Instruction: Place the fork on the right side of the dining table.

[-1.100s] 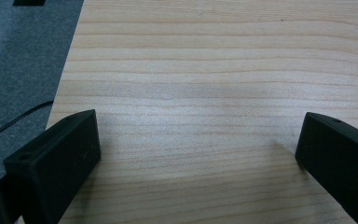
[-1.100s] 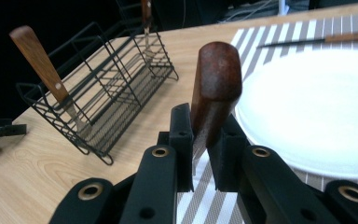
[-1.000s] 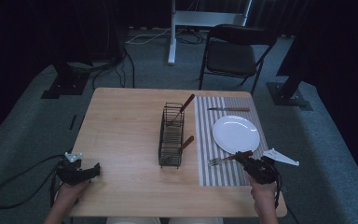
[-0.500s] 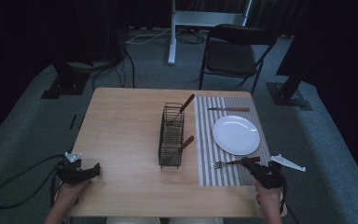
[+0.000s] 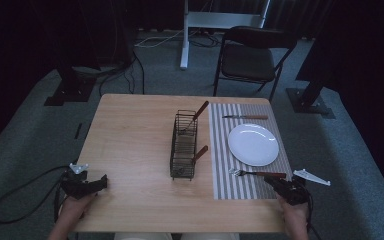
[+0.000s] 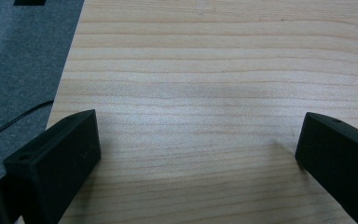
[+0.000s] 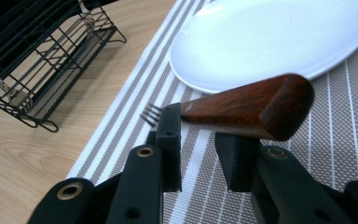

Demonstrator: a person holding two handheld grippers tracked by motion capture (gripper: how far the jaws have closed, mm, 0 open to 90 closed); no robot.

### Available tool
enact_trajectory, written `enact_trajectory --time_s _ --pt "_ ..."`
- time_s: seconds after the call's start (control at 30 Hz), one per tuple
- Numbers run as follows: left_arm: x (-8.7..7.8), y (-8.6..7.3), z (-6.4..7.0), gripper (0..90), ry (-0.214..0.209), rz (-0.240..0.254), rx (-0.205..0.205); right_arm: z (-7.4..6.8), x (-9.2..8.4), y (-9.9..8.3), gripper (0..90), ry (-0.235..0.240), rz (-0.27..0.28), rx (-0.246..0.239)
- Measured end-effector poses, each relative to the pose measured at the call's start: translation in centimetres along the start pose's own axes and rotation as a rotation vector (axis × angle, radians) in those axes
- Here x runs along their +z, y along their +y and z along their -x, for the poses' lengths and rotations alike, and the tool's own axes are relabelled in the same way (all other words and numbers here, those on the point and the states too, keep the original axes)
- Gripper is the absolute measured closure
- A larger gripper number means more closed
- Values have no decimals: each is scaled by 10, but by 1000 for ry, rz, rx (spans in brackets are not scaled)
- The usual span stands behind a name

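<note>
My right tongs (image 7: 198, 140) gripped the fork (image 7: 242, 107) by its wooden handle, just short of the plate (image 7: 279, 37). Left tongs (image 6: 191, 154) sat open over bare counter (image 6: 214, 70). Next, I judged, came setting it down.

Black folding chair (image 5: 252, 57) and white desk leg (image 5: 184, 35) on grey carpet (image 5: 20, 130) beyond the table.

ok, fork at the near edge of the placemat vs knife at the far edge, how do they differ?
The fork lies at the placemat's near edge, below the plate; the knife lies at the far edge, above it. The fork's handle sits between the right gripper fingers; the knife lies free. The fork's wooden handle looks darker and redder, the knife's lighter brown. Both lie crosswise, handles pointing right.
</note>
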State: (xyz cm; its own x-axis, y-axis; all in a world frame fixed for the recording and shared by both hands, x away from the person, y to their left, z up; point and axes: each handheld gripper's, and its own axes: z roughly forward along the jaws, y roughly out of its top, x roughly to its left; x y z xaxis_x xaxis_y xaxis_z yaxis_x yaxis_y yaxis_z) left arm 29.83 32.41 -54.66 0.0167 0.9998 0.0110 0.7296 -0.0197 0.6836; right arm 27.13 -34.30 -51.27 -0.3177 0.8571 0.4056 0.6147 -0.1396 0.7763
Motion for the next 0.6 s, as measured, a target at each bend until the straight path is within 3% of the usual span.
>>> enact_trajectory --time_s 0.23,0.4,0.6 --pt "0 0 0 2 0 0 0 9 4 -3 721 17 -28 -2" --pt "0 0 0 2 -1 0 0 17 4 -5 675 27 -61 2" --pt "0 0 0 2 0 0 0 34 0 -11 655 -42 -75 42"
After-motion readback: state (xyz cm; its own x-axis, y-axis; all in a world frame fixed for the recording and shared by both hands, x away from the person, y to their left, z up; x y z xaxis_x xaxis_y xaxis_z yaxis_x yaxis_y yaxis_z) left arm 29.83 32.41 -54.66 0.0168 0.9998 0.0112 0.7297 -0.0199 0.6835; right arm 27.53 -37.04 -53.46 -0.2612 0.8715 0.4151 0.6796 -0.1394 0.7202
